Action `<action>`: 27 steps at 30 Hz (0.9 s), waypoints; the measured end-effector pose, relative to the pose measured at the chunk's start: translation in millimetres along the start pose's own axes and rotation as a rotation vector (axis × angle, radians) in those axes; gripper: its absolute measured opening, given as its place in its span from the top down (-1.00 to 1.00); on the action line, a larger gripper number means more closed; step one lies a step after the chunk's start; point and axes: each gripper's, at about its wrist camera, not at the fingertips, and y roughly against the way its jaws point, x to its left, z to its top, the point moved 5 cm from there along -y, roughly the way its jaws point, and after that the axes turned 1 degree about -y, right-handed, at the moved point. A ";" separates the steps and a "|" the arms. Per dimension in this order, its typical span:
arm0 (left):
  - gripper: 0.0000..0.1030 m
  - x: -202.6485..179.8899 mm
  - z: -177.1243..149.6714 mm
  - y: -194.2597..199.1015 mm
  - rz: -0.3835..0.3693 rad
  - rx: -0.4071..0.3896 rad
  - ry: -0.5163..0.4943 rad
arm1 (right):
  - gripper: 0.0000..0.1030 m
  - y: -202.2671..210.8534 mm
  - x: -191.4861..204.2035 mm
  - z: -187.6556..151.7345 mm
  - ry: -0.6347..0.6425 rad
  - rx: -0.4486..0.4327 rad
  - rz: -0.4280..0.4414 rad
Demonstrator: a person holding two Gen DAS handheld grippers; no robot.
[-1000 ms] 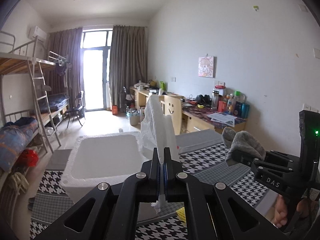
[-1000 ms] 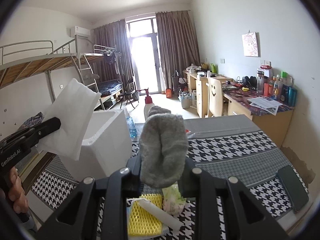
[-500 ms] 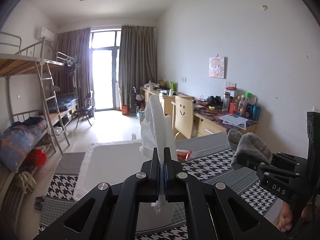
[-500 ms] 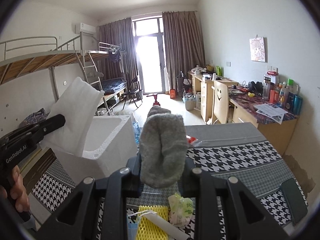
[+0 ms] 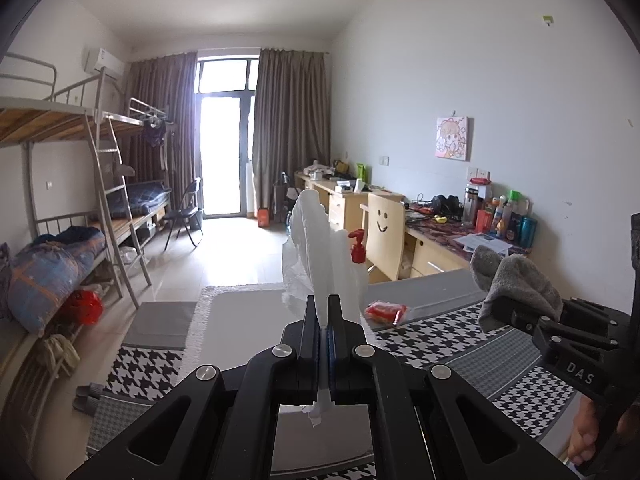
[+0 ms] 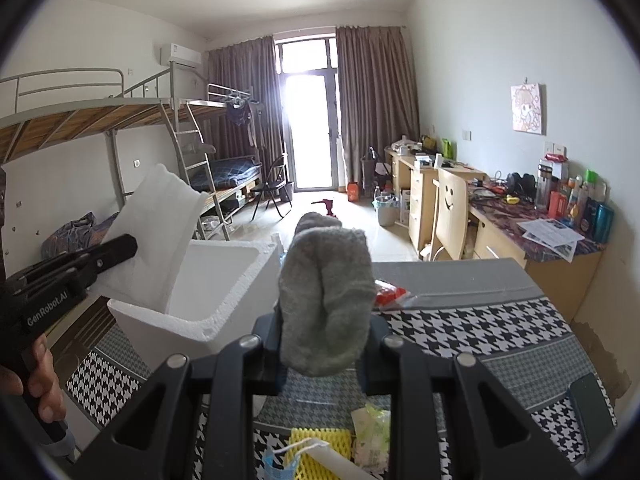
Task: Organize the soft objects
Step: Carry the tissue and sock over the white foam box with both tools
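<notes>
My left gripper (image 5: 323, 312) is shut on a white foam sheet (image 5: 320, 256) that stands upright above the white foam box (image 5: 240, 328). In the right wrist view the same sheet (image 6: 156, 232) hangs over the box (image 6: 208, 280) at the left. My right gripper (image 6: 324, 320) is shut on a folded grey sock (image 6: 324, 300) and holds it above the houndstooth table, just right of the box. The sock also shows in the left wrist view (image 5: 516, 284) at the right.
A red packet (image 5: 386, 311) lies on the houndstooth tablecloth (image 6: 480, 320) beyond the box. A yellow foam net (image 6: 316, 444), a blue mask (image 6: 276, 464) and a green-white packet (image 6: 372, 432) lie near the front edge. A dark phone (image 6: 592, 404) lies at the right.
Both grippers have moved forward and up over the table with their loads. The left gripper now holds the foam sheet over the box; the right gripper with the sock is closer to the box.
</notes>
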 end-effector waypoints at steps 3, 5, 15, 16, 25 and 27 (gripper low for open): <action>0.94 4.4 2.2 -2.4 0.018 0.001 0.000 | 0.42 -2.3 4.7 2.3 0.007 -0.008 0.014; 0.94 2.0 3.0 -2.5 0.028 0.001 -0.009 | 0.42 -4.6 8.8 4.0 0.013 -0.009 0.029; 0.94 8.2 4.3 -8.5 0.070 0.014 -0.014 | 0.42 -18.6 20.4 11.6 0.046 -0.007 0.053; 0.94 9.9 4.0 -11.0 0.073 0.024 -0.010 | 0.42 -20.8 21.6 12.2 0.049 -0.005 0.055; 0.94 22.8 3.6 -25.4 0.098 0.056 0.001 | 0.41 -33.5 34.6 17.8 0.060 0.011 0.109; 0.94 24.5 3.9 -28.3 0.103 0.060 0.002 | 0.41 -37.3 37.0 18.9 0.065 0.017 0.116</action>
